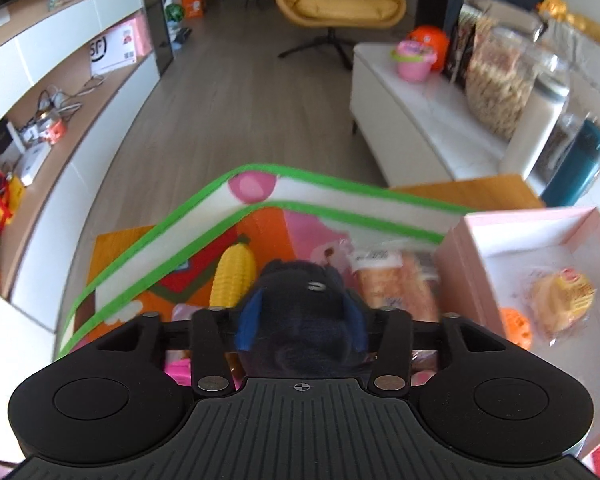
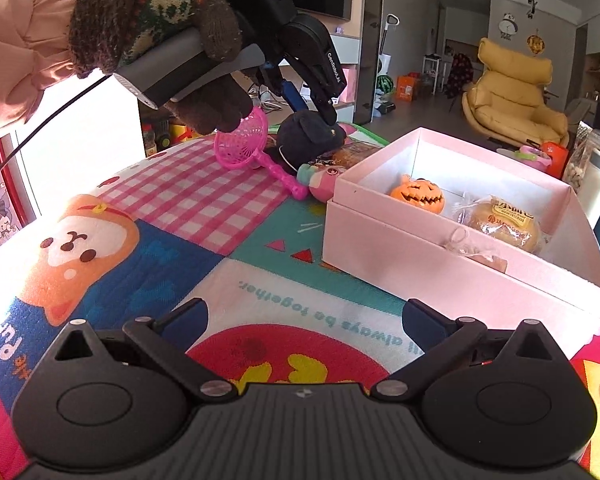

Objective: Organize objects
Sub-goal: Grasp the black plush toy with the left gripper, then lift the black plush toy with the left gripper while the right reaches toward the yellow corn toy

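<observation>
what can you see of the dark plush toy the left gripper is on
The dark plush toy is soft, navy-black fabric with a small pale stitched mark on top. It sits on the colourful play mat, between the pink toy net and the pink box. The left gripper has its jaws closed on the toy's sides, blue pads pressing into the fabric.

On the mat, the box lies right; pumpkin and bun inside; plush far left.
</observation>
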`<state>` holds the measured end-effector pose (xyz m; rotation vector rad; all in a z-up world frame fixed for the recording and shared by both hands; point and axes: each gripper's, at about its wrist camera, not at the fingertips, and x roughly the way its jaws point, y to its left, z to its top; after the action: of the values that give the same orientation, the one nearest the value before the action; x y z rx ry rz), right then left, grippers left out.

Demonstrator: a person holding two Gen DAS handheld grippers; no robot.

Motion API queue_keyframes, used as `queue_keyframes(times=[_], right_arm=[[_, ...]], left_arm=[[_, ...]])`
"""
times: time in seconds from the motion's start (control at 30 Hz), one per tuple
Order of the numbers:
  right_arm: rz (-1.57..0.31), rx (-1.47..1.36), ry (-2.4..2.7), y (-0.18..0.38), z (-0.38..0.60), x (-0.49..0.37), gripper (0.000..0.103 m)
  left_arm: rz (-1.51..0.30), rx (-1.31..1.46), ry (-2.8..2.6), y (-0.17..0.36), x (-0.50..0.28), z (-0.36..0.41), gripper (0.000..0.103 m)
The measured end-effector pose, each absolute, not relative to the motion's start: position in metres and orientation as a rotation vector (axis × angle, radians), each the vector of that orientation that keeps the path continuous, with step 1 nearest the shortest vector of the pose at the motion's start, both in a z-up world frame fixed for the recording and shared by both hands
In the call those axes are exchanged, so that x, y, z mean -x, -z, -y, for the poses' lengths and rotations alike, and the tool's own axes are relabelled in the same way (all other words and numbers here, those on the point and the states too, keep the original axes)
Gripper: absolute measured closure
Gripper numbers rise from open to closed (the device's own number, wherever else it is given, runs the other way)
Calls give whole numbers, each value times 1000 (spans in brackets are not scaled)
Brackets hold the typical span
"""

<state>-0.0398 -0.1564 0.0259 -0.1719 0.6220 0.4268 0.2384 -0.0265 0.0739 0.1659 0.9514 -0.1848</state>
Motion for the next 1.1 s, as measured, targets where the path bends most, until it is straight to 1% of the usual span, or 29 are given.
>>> queue_keyframes(times=[0.03, 0.07, 0.1, 0.23, 0.33, 0.43, 0.6, 0.7, 0.83, 0.97, 1.1], right_arm=[[-622, 171, -426, -26, 157, 40, 0], [-622, 169, -426, -26, 157, 40, 0], [-622, 170, -427, -26, 157, 40, 0], [-633, 169, -433, -26, 157, 39, 0], [-634, 166, -429, -25, 157, 38, 0], [-642, 165, -422, -25, 157, 37, 0], [-692, 168, -399, -21, 155, 28, 0], [-721, 179, -385, -18, 153, 25, 0], [-705, 203, -386, -19, 150, 27, 0], [-704, 206, -455, -33, 143, 27, 0], [-658, 223, -447, -69, 129, 15, 0]], left_arm=[[-971, -195, 180, -72, -239, 28, 35], [-981, -220, 184, -69, -237, 29, 30], [-979, -230, 181, -66, -235, 28, 29], [-938, -127, 156, -59, -238, 18, 28], [-967, -53, 152, -47, -247, 11, 29], [-963, -5, 181, -37, -242, 7, 31], [-952, 41, 207, -43, -222, 0, 34], [-873, 104, 271, -59, -192, -13, 34], [-751, 243, 372, -77, -127, -41, 34], [-739, 170, 351, -69, -70, -51, 34], [-732, 248, 339, -48, -44, -75, 34]])
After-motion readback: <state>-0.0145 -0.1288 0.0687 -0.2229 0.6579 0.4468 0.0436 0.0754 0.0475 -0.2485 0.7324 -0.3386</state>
